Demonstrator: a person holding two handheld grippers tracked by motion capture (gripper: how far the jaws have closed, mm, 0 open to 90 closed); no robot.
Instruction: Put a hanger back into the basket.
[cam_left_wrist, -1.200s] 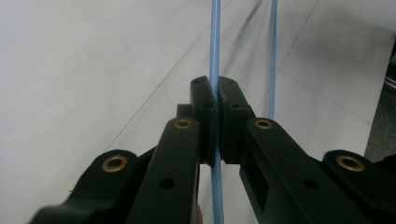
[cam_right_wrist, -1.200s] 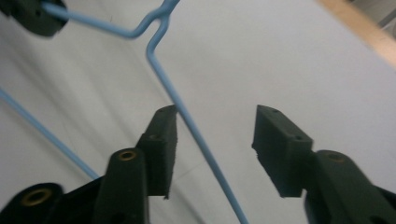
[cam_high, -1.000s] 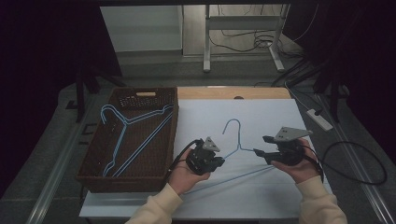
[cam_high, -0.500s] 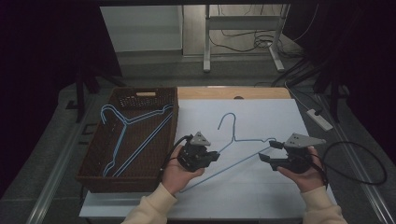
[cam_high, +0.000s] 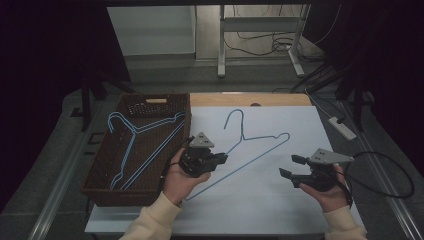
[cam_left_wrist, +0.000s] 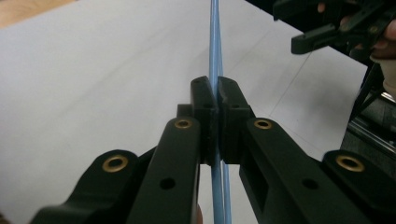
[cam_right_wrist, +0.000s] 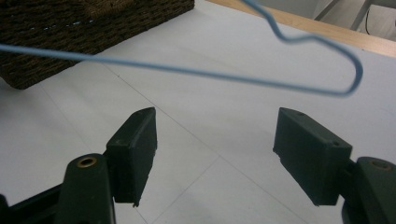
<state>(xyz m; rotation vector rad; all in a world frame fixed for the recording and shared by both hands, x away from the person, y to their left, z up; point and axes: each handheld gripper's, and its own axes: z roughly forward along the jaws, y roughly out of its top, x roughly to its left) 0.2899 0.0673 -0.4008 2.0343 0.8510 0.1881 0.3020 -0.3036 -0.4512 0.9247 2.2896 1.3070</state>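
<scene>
The white surface (cam_high: 280, 200) fills the middle of the high view, with the brown woven basket (cam_high: 100, 192) at its left edge; two blue hangers (cam_high: 131, 145) are already laid inside that basket. A third blue wire hanger (cam_high: 260, 142) is seen at the centre of the frame, its hook toward the top and its long bar slanting down to the lower left.

Compared with a second ago, this hanger is shifted leftward, toward the basket, and one end is lifted. It is carried by the left gripper (cam_high: 220, 159) alone: in the left gripper view the jaws are closed tight on the blue wire (cam_left_wrist: 215, 70), which runs up between the pads.

The right gripper (cam_high: 291, 166), at the lower right of the high view, is no longer on the hanger. Its jaws have just been opening, and in the right gripper view they stand wide apart with nothing between them, the hanger's bent shoulder (cam_right_wrist: 350, 79) hanging beyond the pads.

The handover thus appears finished, and the hanger is judged ready to be swung over to the basket by the left hand.
</scene>
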